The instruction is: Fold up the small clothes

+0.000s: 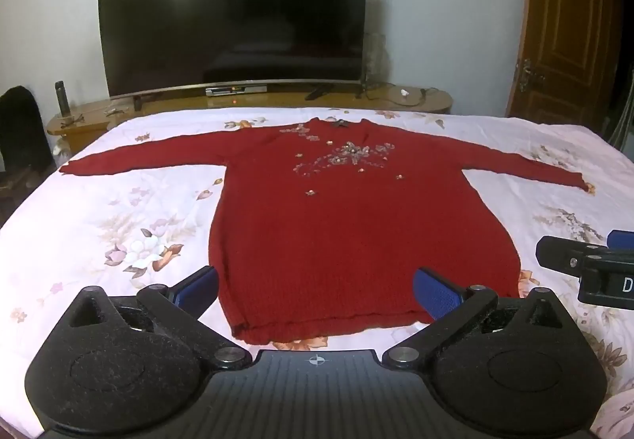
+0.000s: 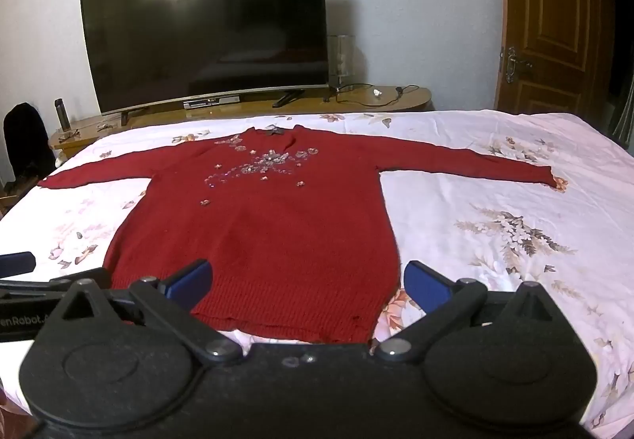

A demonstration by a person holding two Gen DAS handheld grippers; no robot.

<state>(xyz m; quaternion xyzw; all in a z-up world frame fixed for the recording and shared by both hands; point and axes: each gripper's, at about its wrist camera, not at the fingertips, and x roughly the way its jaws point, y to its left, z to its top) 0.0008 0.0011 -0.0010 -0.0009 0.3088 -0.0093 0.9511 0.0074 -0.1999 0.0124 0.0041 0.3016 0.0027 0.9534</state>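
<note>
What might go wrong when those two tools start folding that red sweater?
The beads on the sweater might snag the left tool or right tool. Both sleeves lie spread wide, so a fold may end lopsided. The sheet could get pinched along with the hem.

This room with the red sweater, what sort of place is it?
Most likely a bedroom in a home. The red sweater lies spread flat on a bed with a floral bedspread; beyond it a big television stands on a low wooden cabinet, beside a wooden door.
</note>
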